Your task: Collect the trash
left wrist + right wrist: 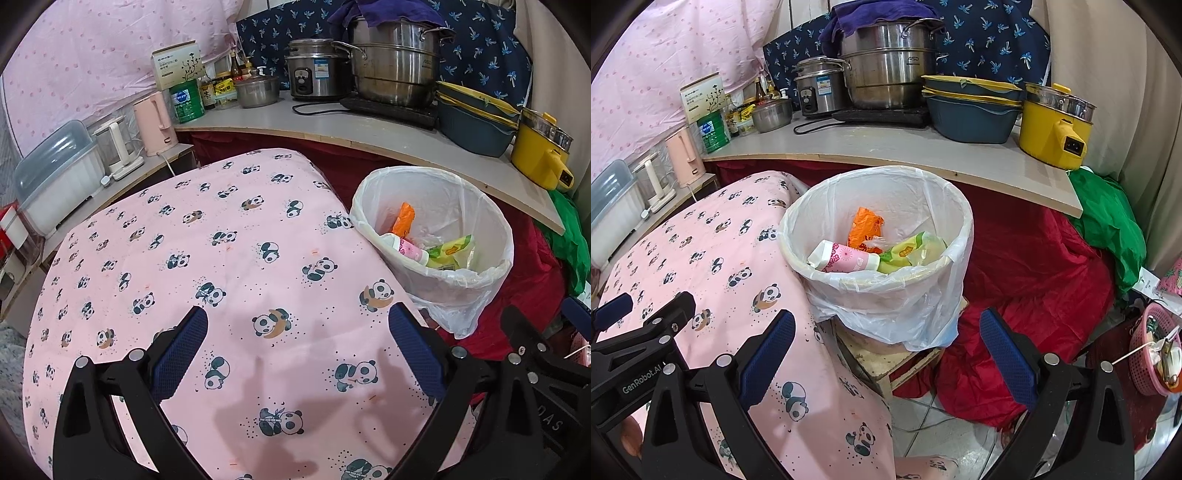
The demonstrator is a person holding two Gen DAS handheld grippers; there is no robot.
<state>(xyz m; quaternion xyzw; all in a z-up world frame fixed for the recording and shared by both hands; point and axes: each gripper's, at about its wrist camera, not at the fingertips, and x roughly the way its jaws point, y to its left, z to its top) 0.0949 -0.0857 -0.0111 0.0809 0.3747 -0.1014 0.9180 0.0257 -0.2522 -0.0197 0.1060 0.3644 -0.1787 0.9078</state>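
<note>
We hold our left gripper (297,350) spread wide and empty over the panda cloth (229,258). Our right gripper (886,354) gapes empty too, before the lined trash bin (886,295), where an orange wrapper (866,227), pink carton (846,260) and green packet (912,253) lie.

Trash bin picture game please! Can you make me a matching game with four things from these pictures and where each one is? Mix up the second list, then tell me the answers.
Things:
1. orange wrapper
2. yellow pot
3. pink kettle
4. purple cloth

Places:
A. draped on top of the big steel steamer
B. on the low shelf, beside the clear kettle
C. inside the white-lined trash bin
D. at the right end of the counter

Answers: 1-C, 2-D, 3-B, 4-A
</note>
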